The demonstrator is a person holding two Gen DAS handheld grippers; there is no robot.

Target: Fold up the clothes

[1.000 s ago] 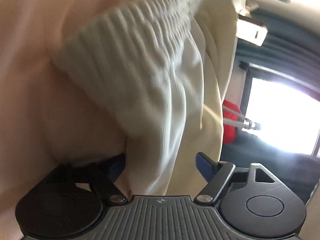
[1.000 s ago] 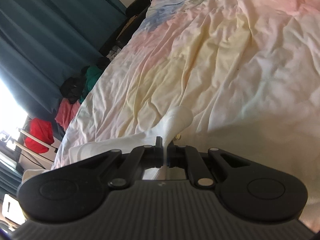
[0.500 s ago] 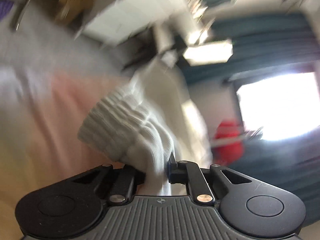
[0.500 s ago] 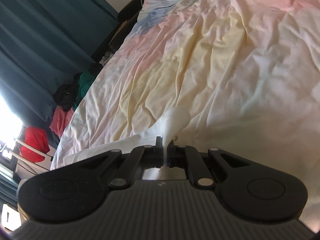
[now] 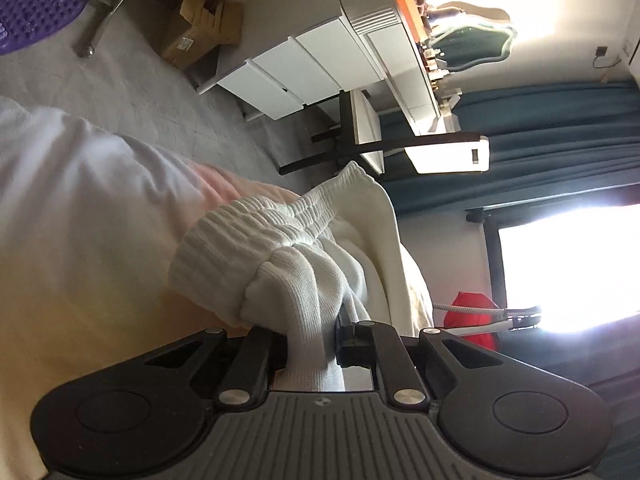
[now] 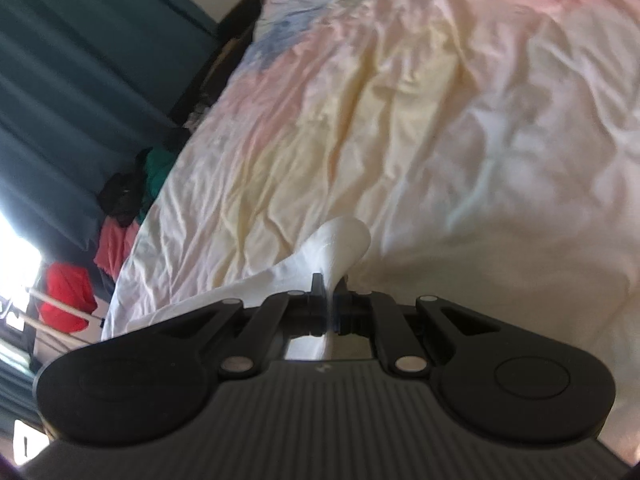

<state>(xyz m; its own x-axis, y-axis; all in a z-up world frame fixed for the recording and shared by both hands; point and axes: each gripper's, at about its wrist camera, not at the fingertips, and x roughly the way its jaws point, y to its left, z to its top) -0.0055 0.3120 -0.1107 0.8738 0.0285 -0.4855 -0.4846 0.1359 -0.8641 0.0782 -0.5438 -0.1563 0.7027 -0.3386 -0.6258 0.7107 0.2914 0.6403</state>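
Observation:
A white garment with a ribbed elastic waistband (image 5: 280, 248) is bunched in front of my left gripper (image 5: 312, 332), which is shut on the ribbed band and holds it above the bed. In the right wrist view my right gripper (image 6: 329, 304) is shut on a thin white fold of the same garment (image 6: 340, 240), which trails off to the left over the bed sheet. The rest of the garment is hidden below both grippers.
A pastel, wrinkled bed sheet (image 6: 460, 120) fills the right wrist view. Teal curtains (image 6: 80, 80) and a pile of clothes (image 6: 120, 208) lie beyond the bed edge. White drawers (image 5: 312, 64), a cardboard box (image 5: 204, 28), a black stand and a bright window (image 5: 568, 264) show past the left gripper.
My left gripper went from open around the waistband to shut on it and lifted and swung, bringing the room into view. My right gripper kept its hold and shifted slightly.

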